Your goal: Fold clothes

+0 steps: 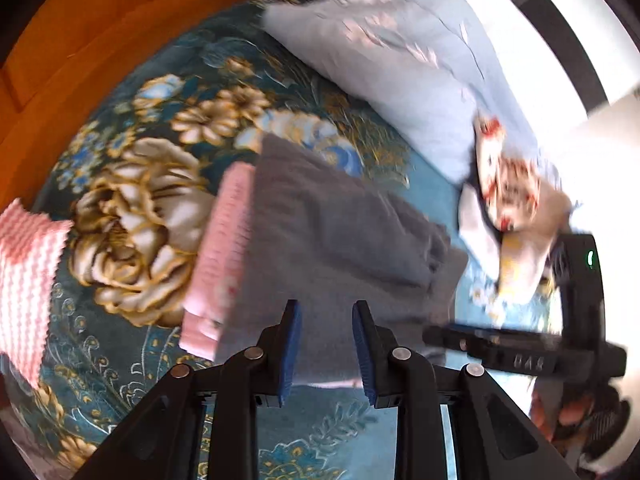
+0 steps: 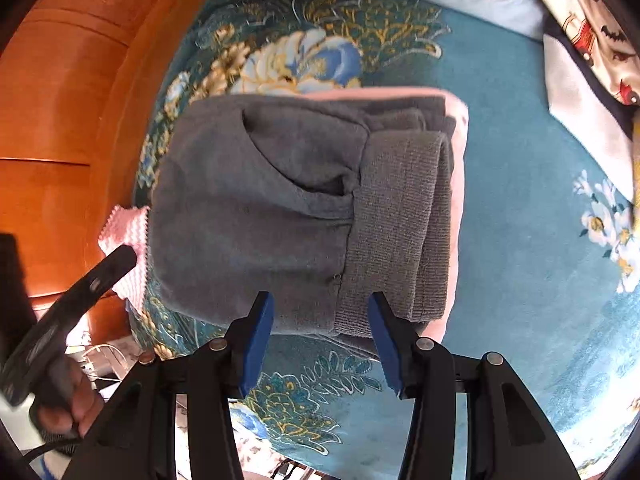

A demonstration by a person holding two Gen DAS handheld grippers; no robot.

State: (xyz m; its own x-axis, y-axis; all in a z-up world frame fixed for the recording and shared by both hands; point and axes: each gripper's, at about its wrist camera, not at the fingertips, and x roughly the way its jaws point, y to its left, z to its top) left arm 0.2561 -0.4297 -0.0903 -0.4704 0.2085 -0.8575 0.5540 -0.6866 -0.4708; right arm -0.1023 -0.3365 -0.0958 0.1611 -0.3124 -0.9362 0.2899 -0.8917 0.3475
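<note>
Teal floral bedspread (image 2: 500, 160) carries a folded grey sweater (image 2: 280, 200) over pink cloth (image 2: 456, 200); both the left gripper (image 1: 326, 344) and the right gripper (image 2: 320, 340) hang spread and empty just short of it, so any squaring-up should pinch its near hem evenly.

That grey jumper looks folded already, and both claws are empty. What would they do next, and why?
Probably lift away and turn to the next piece. The grey jumper lies folded on a pink garment, both claws open, right claw and left claw, and a patterned garment lies unfolded nearby.
</note>
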